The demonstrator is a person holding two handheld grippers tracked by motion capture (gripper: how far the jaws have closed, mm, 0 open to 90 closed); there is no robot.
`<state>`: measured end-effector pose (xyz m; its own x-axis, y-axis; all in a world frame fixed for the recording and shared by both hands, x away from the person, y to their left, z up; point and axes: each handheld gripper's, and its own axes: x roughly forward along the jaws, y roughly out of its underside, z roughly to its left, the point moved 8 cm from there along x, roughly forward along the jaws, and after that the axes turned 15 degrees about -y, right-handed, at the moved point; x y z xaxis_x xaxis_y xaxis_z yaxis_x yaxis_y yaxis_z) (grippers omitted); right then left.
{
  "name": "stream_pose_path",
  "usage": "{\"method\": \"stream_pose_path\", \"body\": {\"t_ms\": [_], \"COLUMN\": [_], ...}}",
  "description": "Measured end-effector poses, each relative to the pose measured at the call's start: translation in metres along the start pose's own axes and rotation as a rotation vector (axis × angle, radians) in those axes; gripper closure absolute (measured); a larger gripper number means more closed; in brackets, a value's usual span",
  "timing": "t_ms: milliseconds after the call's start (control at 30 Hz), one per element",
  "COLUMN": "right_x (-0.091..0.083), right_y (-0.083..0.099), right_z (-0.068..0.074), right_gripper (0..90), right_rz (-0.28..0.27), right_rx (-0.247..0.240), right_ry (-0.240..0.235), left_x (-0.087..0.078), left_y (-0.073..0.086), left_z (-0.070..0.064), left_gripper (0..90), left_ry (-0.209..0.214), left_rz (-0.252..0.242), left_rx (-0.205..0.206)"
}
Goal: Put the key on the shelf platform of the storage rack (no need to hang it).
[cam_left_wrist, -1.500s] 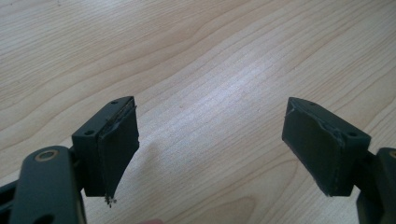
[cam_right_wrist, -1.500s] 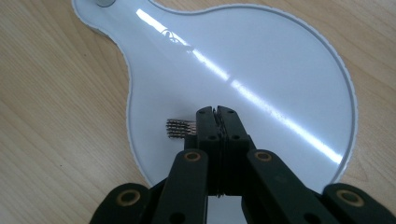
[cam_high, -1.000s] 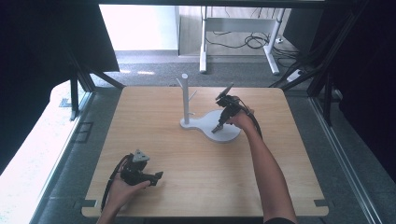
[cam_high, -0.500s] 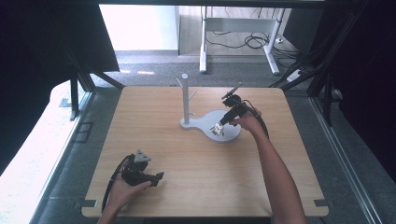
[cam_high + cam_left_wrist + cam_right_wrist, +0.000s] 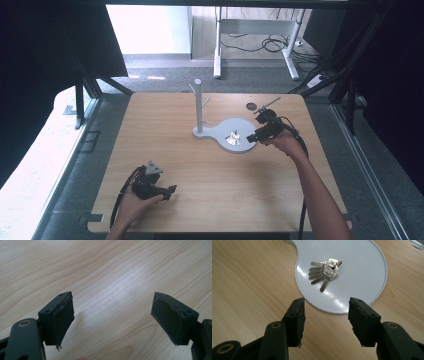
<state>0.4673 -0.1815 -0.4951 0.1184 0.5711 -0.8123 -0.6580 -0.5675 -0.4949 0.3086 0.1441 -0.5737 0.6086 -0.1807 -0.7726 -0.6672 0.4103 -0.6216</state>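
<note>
One broad, pale wooden table (image 5: 210, 190) carries everything we see, its grain running plain under both grippers. On its far half stands a grey stand with a flat, rounded metal base plate (image 5: 240, 127) and an upright grey post (image 5: 198, 105) with short pegs, rising from the narrow left end of that plate. In the right gripper view we see the base plate (image 5: 362, 272) as a smooth, glossy disc with a thin rim.

We hold two black two-jaw grippers. The right gripper (image 5: 252, 138) sits at the right edge of the base plate, aimed inward across it; in its own view (image 5: 325, 315) the jaws stand spread apart with nothing between them, low over the bare wood just short of the plate's rim. The left gripper (image 5: 170, 190) rests near the table's front edge, well apart from the stand, held in the left hand (image 5: 132, 205); in its own view (image 5: 113, 320) the jaws are wide apart over bare wood, pinching nothing.

A small bunch of silver metal keys (image 5: 324, 271) on a dark ring lies flat on the base plate, fanned out with the blades pointing toward the left and down in the right gripper view. In the high view the keys (image 5: 233, 138) lie near the middle of the plate, just beside the right gripper's tips but not touched by them.
</note>
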Motion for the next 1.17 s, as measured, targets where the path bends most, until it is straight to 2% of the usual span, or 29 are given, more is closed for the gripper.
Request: {"method": "stream_pose_path", "body": {"t_ms": [167,467,600,800,867,933,1033,1167], "right_x": [-0.014,-0.017,-0.017,-0.007,-0.003,0.0,-0.004,-0.004], "right_y": [0.028,0.08,0.102,0.136,0.141,0.147,0.146,0.148], "right_z": [0.008,0.019,0.025,0.031,0.031,0.028,0.023,0.023], "right_gripper": [47.0,46.6,46.6,47.0,47.6,47.1,47.4,46.2], "right_rz": [-0.043,-0.12,-0.15,-0.163,-0.165,-0.133,-0.171,-0.177], "right_rx": [-0.016,-0.016,-0.026,-0.021,-0.018,-0.018,0.002,-0.004], "right_ry": [-0.002,0.003,0.012,-0.001,-0.011,-0.003,0.003,0.002], "left_x": [0.002,0.003,0.003,0.004,0.005,0.005,0.003,0.004], "left_y": [0.001,0.0,0.001,0.001,0.001,0.001,0.0,0.001], "left_z": [-0.002,-0.006,-0.007,-0.009,-0.009,-0.01,-0.01,-0.01], "left_gripper": [18.8,18.8,18.8,18.8,18.8,18.8,18.8,18.8], "left_ry": [0.0,0.004,0.002,-0.002,-0.004,0.0,-0.002,-0.002], "left_rz": [0.008,0.008,0.012,0.015,0.016,0.016,0.012,0.015], "left_rx": [0.004,0.012,0.012,0.016,0.018,0.019,0.019,0.026]}}
